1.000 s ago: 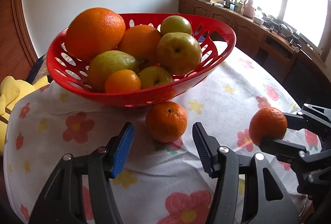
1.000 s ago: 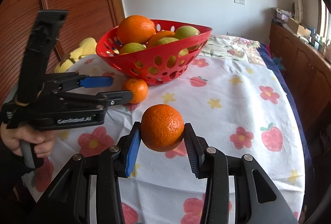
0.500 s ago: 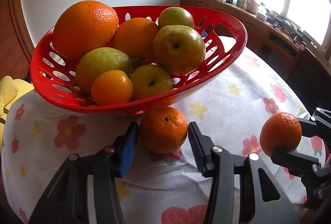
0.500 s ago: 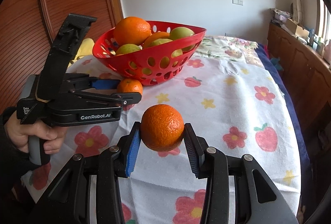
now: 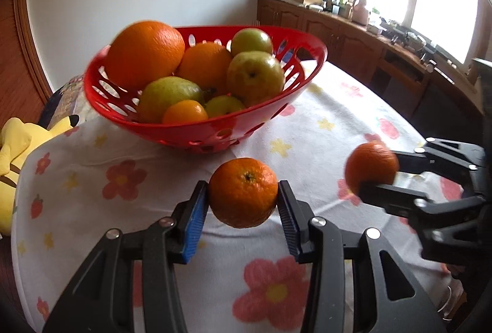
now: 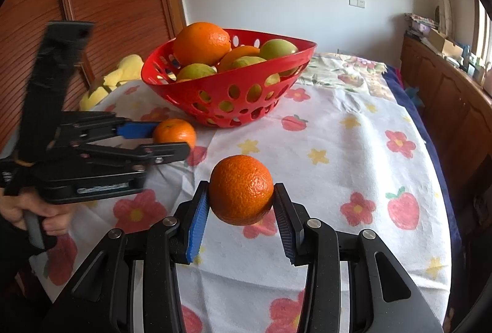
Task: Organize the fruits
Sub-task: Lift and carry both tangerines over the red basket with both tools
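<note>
The red basket [image 5: 295,77] at 12 o'clock on the bench [image 5: 323,117] already holds most of the fruit: two large oranges, several green pears or apples (I cannot tell which) and one small mandarin. So a large part of the sorting looks done.

Two mandarins are still outside it, and both are in a grip. The left gripper [image 5: 243,204] is closing its jaws on the first mandarin [image 5: 243,191], with the pads against its sides; this fruit is in front of the basket, at about 6 o'clock from it. The right gripper [image 6: 241,204] pinches the second mandarin [image 6: 241,188] firmly and holds it above the flowered cloth [image 6: 353,154], at about 4 o'clock from the basket.

No other loose fruit shows on the cloth. I judge that what is left is to carry these two mandarins over the rim and release them.
</note>
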A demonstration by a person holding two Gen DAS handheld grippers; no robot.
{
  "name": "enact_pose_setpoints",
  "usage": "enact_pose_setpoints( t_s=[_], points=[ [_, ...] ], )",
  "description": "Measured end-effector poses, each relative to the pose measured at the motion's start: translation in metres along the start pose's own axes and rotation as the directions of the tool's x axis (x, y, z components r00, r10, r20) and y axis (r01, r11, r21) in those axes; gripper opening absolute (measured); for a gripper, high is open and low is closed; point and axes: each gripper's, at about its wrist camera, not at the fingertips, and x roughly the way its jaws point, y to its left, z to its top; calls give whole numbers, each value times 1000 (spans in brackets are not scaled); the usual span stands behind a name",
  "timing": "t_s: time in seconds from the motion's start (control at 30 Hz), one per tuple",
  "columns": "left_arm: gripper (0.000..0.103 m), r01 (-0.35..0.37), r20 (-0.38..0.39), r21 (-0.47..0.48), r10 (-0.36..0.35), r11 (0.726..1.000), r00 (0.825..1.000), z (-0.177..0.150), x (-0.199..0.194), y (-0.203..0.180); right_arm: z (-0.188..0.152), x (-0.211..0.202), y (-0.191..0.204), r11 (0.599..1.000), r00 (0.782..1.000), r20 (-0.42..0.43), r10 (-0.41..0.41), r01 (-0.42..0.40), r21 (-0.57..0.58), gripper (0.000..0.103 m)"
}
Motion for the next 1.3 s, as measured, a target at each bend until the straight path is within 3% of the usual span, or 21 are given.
enact_pose_setpoints(
  t_s=[0.57,1.03,1.3],
  points=[
    [43,3,155,4,-3,1000,988,14,-68,9,22,-23,11,1000,998,63,-9,10,-26,41],
    [43,-28,197,-11,30,1000,980,28,-79,18,54,-42,2,999,991,130,-26,32,-41,41],
    [43,-34,191,-29,39,999,981,43,-65,29,82,-34,-1,997,989,147,-15,26,-70,41]
  ],
)
